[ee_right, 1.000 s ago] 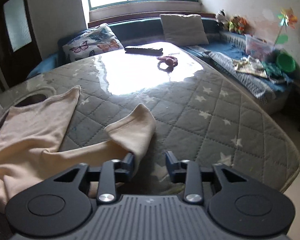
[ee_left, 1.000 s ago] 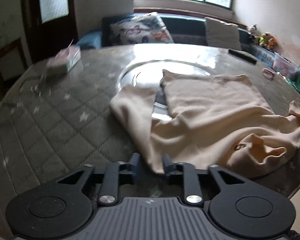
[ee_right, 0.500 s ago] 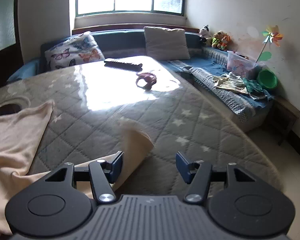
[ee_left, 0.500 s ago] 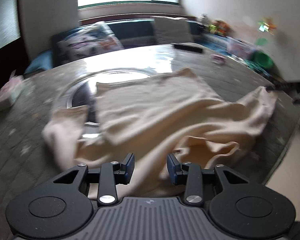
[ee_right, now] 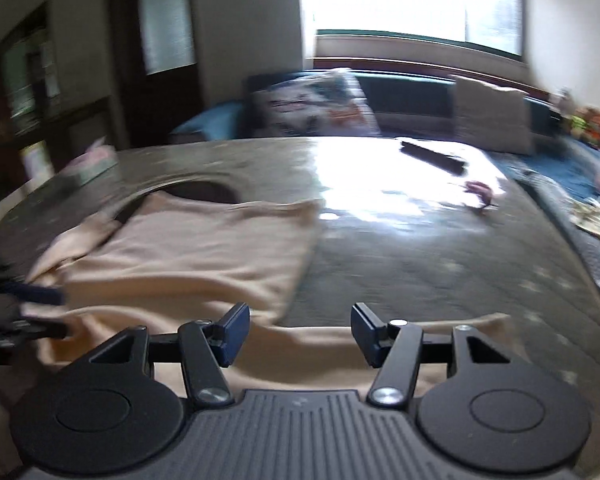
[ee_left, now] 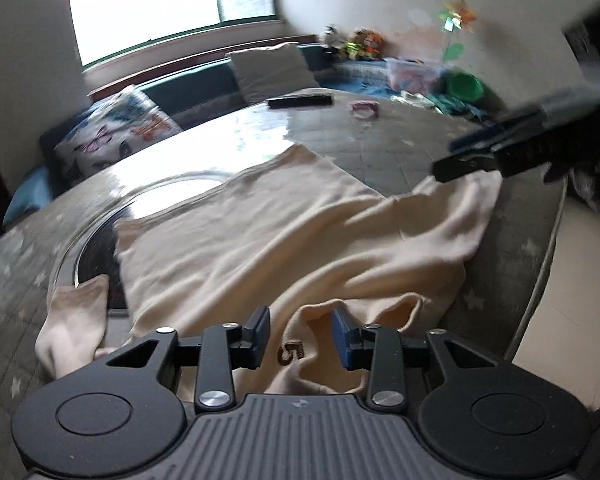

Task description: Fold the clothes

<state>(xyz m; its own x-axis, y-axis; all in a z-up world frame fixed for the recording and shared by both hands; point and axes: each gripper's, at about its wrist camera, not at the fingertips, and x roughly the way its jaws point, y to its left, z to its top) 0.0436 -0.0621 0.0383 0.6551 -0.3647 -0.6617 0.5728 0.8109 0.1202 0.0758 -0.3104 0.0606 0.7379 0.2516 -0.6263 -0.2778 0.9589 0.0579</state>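
A cream shirt [ee_left: 284, 232] lies rumpled on the quilted grey table [ee_left: 400, 148]. Its collar, with a "5" label, bulges up between the fingers of my left gripper [ee_left: 300, 336]. The jaws are closing, but the pads stand clear of the cloth. In the right wrist view the shirt [ee_right: 204, 256] spreads to the left, and one sleeve runs under my right gripper [ee_right: 300, 332], which is open and pinches nothing. Seen from the left wrist, the right gripper [ee_left: 472, 156] hovers over that sleeve's end. The left gripper [ee_right: 40, 312] shows blurred at the left edge.
A black remote [ee_left: 300, 101] and a small pink thing [ee_left: 364, 108] lie on the far side of the table. A round glass inset [ee_left: 100, 236] sits partly under the shirt. A tissue box [ee_right: 92, 160] is far left. The table edge [ee_left: 540, 264] drops to the floor at right.
My left gripper has swung from the shirt's left sleeve to the collar at the near edge. The right gripper's jaws have widened, and it has turned left toward the shirt's body.
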